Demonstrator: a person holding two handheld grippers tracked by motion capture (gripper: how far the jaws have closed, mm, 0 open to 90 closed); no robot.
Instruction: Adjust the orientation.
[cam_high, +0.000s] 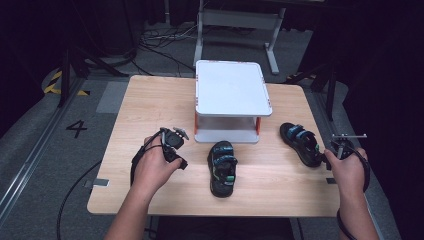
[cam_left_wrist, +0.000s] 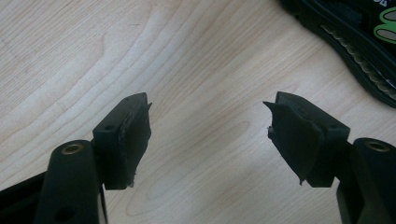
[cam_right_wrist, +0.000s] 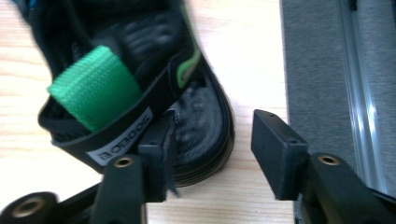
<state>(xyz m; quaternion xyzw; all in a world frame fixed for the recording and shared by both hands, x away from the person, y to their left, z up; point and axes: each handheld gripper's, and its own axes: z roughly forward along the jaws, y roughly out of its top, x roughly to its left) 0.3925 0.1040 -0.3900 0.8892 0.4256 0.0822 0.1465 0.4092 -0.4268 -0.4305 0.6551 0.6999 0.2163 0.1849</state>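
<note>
Two sandals lie flat on the tabletop (cam_high: 150, 100), and neither has been lifted, so as far as the pictures show the work stands at its start.

The right claw (cam_right_wrist: 212, 140) is at the heel of the right sandal (cam_high: 300, 143). In the right gripper view its jaws stand apart, one pad over the heel bed just inside the sole's rim, the other out on the bare wood past the rim. The heel edge sits between them, but the pads do not press on it, so this claw is open around the heel and not yet gripping. The green strap (cam_right_wrist: 93, 84) lies just ahead of the inner jaw.

The left claw (cam_left_wrist: 208, 135) hovers over bare wood with its jaws wide and nothing between them. The middle sandal (cam_high: 223, 167) lies off to that claw's right; its sole edge shows at the upper right corner of the left gripper view, near but not touching.

Beyond both claws stands a small white two-level shelf (cam_high: 232, 90), with nothing visible on its top. The middle sandal's toe lies near the lower board.

I judge that the sandals are meant for the shelf. Closing on the right sandal's heel, lifting it, placing it, and the whole of the middle sandal's handling are left.
</note>
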